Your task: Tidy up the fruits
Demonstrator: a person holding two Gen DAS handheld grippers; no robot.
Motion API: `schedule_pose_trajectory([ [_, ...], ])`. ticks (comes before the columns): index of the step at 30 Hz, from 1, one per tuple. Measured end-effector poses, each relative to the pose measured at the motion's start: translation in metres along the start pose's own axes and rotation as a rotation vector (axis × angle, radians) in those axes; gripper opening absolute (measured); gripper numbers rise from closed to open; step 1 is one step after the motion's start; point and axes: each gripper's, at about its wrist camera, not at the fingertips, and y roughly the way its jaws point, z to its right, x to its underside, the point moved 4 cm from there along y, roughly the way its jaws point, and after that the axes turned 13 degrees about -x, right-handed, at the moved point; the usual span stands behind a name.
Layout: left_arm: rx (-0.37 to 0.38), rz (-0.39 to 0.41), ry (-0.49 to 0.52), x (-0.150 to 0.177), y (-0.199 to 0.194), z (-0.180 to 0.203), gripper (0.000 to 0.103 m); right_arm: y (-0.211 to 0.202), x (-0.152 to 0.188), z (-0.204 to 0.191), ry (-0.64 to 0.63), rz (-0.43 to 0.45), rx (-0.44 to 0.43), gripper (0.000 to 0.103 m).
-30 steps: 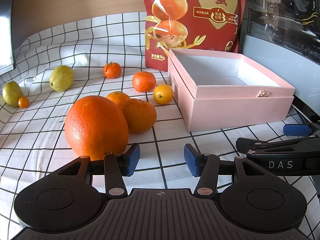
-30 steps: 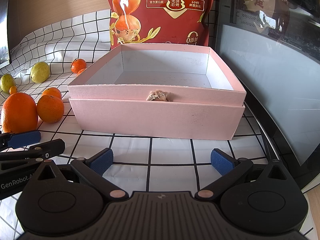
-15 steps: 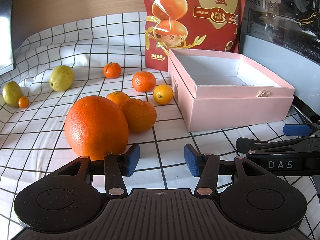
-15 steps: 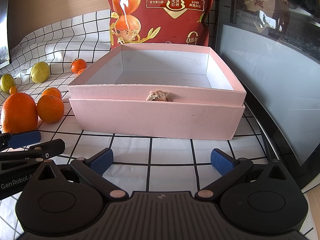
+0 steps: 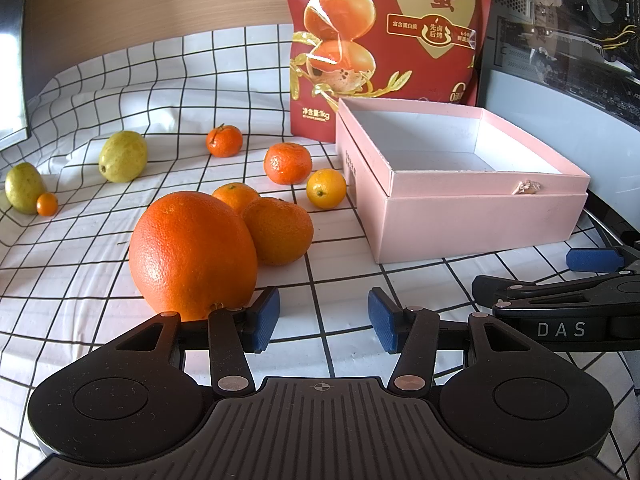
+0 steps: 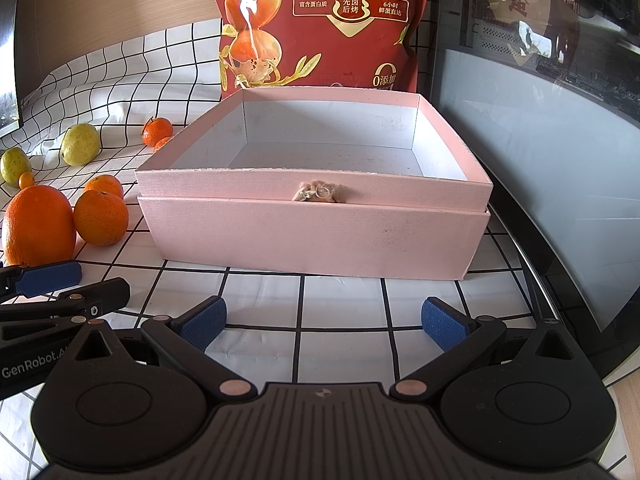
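A large orange [image 5: 192, 252] sits just ahead-left of my left gripper [image 5: 323, 320], which is open and empty low over the checked cloth. Behind it lie several mandarins [image 5: 278, 230], a small yellow citrus [image 5: 326, 188], two green pears [image 5: 122, 156] and a tiny kumquat [image 5: 47, 204]. An open, empty pink box [image 5: 472, 216] stands to the right. My right gripper [image 6: 323, 322] is open and empty, just in front of the pink box [image 6: 312, 240]. The large orange [image 6: 38, 224] shows at its left.
A red snack bag [image 5: 388, 40] stands behind the box. A dark glass-fronted cabinet [image 6: 540, 140] borders the table on the right. The left gripper's fingers [image 6: 50, 278] reach into the right wrist view at the left edge.
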Motion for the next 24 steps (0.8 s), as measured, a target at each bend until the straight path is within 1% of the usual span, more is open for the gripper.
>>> schedule_pose_trajectory([
  [16, -0.005, 0.003, 0.009, 0.0, 0.0, 0.001, 0.056, 0.0, 0.0, 0.0, 0.001, 0.0, 0.0, 0.103],
  [17, 0.002, 0.0, 0.002, 0.0, 0.0, 0.0, 0.055, 0.0, 0.0, 0.0, 0.001, 0.0, 0.0, 0.103],
  [18, 0.021, -0.002, -0.013, -0.001, 0.001, -0.001, 0.056, 0.0, 0.0, 0.0, -0.001, -0.002, -0.002, 0.103],
  [21, 0.091, -0.003, -0.07, 0.001, 0.001, -0.011, 0.057, -0.001, -0.002, -0.001, -0.006, -0.048, -0.022, 0.103],
  [24, 0.148, 0.001, -0.074, 0.003, -0.003, -0.015, 0.054, -0.003, -0.006, -0.002, 0.012, -0.085, -0.012, 0.103],
])
